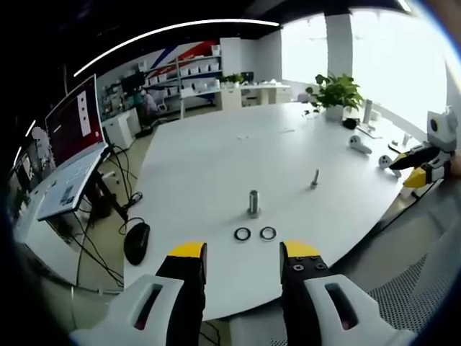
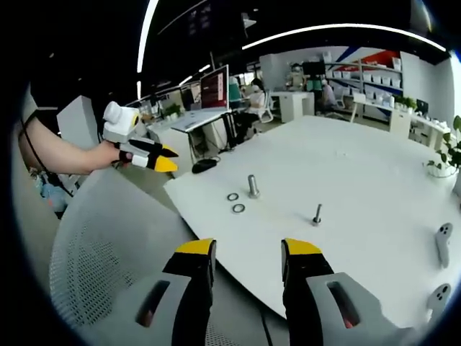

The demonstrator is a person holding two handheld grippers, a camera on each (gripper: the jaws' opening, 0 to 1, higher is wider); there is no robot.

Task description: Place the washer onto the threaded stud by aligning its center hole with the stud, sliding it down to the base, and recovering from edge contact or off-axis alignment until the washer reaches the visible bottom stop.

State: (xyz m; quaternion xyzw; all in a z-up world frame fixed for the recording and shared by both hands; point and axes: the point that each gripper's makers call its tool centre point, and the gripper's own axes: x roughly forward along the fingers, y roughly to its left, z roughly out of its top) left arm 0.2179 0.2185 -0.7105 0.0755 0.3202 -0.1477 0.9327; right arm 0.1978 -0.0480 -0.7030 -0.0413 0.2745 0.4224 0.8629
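Two washers (image 1: 243,233) (image 1: 268,233) lie flat side by side on the white table (image 1: 202,166), just below centre in the left gripper view, close in front of one thick upright threaded stud (image 1: 253,202). A second, thinner stud (image 1: 315,179) stands apart to the right of centre. In the right gripper view the same pair of washers (image 2: 233,197) (image 2: 238,208) sits left of centre beside the thick stud (image 2: 253,186), with the thin one (image 2: 317,214) to the lower right.

My left gripper (image 1: 243,261) hangs off the table's near edge, jaws spread wide with nothing between them. My right gripper (image 2: 248,257) is likewise wide open and holds nothing, over a mesh chair back (image 2: 115,252). At the upper left of the right gripper view my left hand (image 2: 97,155) holds its gripper level, off the table's edge.

Two white controllers (image 2: 443,238) (image 2: 436,295) lie at the lower right there, and one potted plant (image 1: 336,94) stands at the upper right of the left gripper view.
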